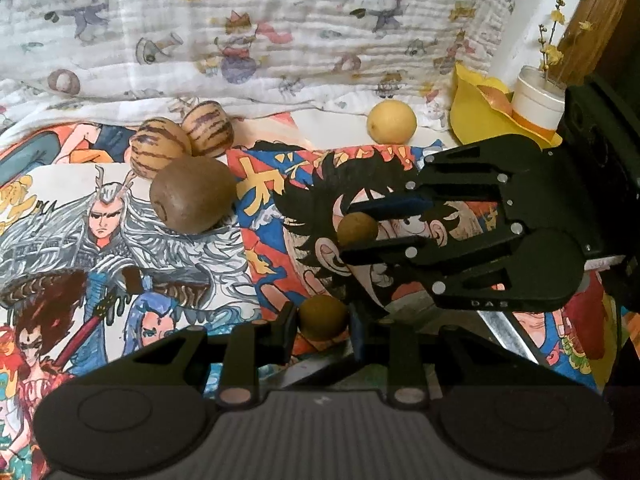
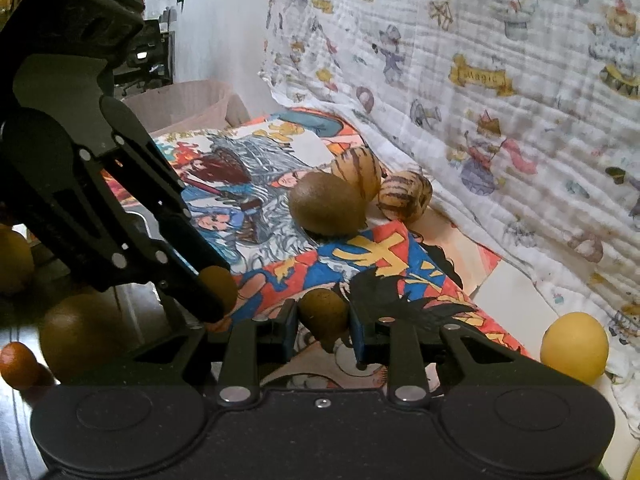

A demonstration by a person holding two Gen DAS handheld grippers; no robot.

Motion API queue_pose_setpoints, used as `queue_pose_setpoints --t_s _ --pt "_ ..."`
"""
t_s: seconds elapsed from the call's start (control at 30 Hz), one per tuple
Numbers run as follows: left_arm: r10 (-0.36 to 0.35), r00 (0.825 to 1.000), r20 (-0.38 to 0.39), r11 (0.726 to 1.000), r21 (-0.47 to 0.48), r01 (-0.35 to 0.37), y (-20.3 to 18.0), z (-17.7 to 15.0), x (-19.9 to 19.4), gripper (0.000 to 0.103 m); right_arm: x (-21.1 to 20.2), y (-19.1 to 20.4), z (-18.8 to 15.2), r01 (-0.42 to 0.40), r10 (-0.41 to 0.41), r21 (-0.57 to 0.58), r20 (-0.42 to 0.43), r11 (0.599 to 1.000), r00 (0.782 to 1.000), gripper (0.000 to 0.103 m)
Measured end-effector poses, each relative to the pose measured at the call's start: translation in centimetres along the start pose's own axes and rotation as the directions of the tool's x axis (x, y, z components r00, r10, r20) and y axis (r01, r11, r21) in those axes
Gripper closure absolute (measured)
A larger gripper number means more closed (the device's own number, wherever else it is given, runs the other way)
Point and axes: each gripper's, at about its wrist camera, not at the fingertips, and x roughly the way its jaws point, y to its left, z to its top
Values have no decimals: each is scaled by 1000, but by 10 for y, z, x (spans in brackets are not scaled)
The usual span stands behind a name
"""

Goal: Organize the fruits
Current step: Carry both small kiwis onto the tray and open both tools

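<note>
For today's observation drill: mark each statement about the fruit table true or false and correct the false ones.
1. Each tongs grips a small brown fruit. True: left tongs, right tongs.
2. The kiwi lies beside two striped melons. True.
3. The yellow fruit is held by tongs. False: it lies free near the cloth.
4. The striped melons are stacked on the kiwi. False: they sit behind it.

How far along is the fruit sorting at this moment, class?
Looks done: the kiwi and two striped fruits sit grouped. In hand: the left gripper and the right gripper each clamp a small brown fruit. Left: a yellow fruit lies apart, and more fruit waits at the mat's edge.
</note>
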Motion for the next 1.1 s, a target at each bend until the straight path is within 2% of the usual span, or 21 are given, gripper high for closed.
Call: queue_pose_setpoints --t_s 0.43,1.1 --pt "26 999 43 1000 -11 -25 -9 -12 -32 73 -26 26 3 -25 26 -13 35 1000 999 74" --pt "71 995 71 994 -90 -64 -5 -67 -77 73 -65 71 -18 -41 42 -12 4 999 999 74"
